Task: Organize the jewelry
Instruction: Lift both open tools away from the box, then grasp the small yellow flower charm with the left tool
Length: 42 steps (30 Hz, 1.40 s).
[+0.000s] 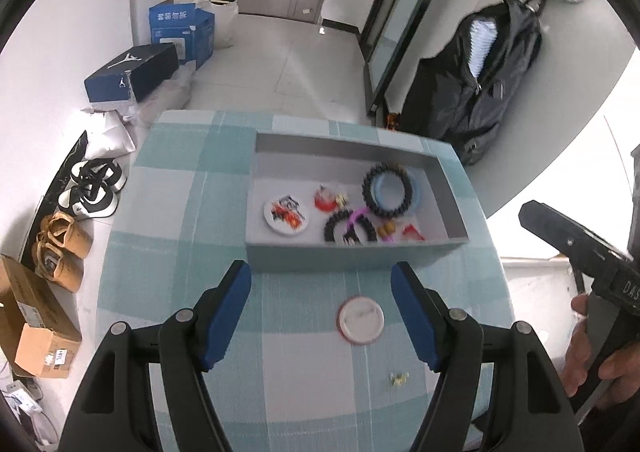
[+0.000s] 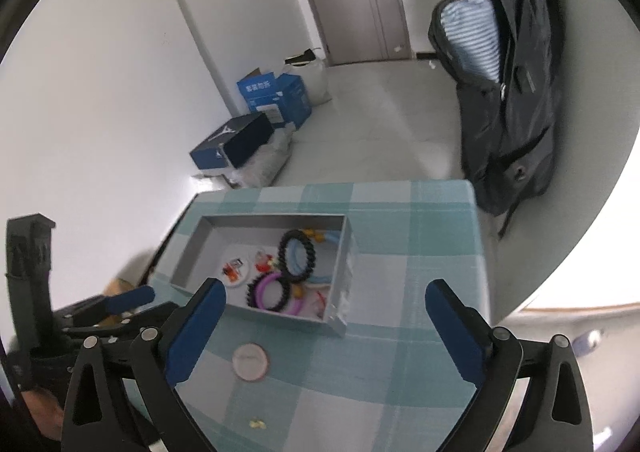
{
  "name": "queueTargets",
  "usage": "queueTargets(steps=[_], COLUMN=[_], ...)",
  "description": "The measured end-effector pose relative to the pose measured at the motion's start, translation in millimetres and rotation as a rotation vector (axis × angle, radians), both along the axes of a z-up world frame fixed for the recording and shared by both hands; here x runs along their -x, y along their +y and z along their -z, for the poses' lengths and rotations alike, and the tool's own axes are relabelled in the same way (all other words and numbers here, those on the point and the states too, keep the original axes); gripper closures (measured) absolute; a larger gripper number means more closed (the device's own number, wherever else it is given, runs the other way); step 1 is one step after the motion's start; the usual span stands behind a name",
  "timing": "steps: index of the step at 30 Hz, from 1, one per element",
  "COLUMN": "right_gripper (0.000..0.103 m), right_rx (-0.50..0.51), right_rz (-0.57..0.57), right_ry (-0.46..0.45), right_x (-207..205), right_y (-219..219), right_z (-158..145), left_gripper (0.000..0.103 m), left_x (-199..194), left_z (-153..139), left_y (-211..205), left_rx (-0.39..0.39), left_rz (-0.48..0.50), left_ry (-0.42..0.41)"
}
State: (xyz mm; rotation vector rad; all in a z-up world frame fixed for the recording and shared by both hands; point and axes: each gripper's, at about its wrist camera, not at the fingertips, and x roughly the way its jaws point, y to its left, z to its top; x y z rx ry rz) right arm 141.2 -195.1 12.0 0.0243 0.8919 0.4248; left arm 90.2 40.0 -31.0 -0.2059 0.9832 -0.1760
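Note:
A grey box (image 1: 454, 208) (image 2: 188, 252) stands on the checked table and holds black bead bracelets (image 1: 387, 190) (image 2: 297, 255), a purple ring (image 2: 267, 290), a white round badge (image 1: 286, 218) and small red charms. A white round badge with a red rim (image 1: 361, 319) (image 2: 250, 362) lies on the cloth in front of the box. A tiny yellow piece (image 1: 399, 379) (image 2: 258, 424) lies nearer the front. My left gripper (image 1: 322, 312) is open and empty above the cloth, the badge between its fingers. My right gripper (image 2: 326, 326) is open and empty, to the right of the badge.
The table with a teal checked cloth (image 1: 180, 236) (image 2: 420, 272) ends close behind the box. Shoes (image 1: 90, 188) and cardboard boxes (image 1: 36, 324) lie on the floor at left. A dark backpack (image 1: 480, 84) (image 2: 508, 104) leans at the right.

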Motion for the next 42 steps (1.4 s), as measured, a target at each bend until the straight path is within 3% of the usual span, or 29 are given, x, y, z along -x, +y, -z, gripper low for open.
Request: queueTargets(steps=[6, 11, 15, 22, 29, 32, 34, 36, 39, 42], right_gripper=[0.000, 0.000, 0.000, 0.000, 0.000, 0.000, 0.000, 0.000, 0.000, 0.000], right_rx=[0.067, 0.128, 0.129, 0.131, 0.084, 0.082, 0.072, 0.066, 0.070, 0.064], right_rz=[0.020, 0.021, 0.029, 0.097, 0.138, 0.138, 0.140, 0.145, 0.152, 0.163], right_ry=[-0.024, -0.054, -0.047, 0.012, 0.078, 0.073, 0.076, 0.083, 0.095, 0.107], right_x=[18, 29, 34, 38, 37, 41, 42, 44, 46, 47], right_y=[-1, -1, -6, -27, -44, -45, -45, -46, -46, -48], right_z=[4, 6, 9, 19, 26, 26, 26, 28, 30, 33], left_gripper=[0.034, 0.034, 0.034, 0.034, 0.035, 0.050, 0.062, 0.080, 0.092, 0.092], left_x=[15, 26, 33, 38, 42, 45, 45, 47, 47, 48], left_z=[13, 26, 34, 58, 57, 57, 56, 56, 55, 54], left_y=[-19, -43, -55, -77, -90, -94, -98, -98, -99, -98], left_rx=[-0.052, -0.087, -0.072, -0.113, -0.203, -0.263, -0.264, -0.261, -0.258, -0.249], left_rz=[0.029, 0.109, 0.174, 0.225, 0.254, 0.261, 0.299, 0.321, 0.344, 0.351], left_ry=[0.037, 0.079, 0.116, 0.200, 0.169, 0.147, 0.141, 0.133, 0.129, 0.136])
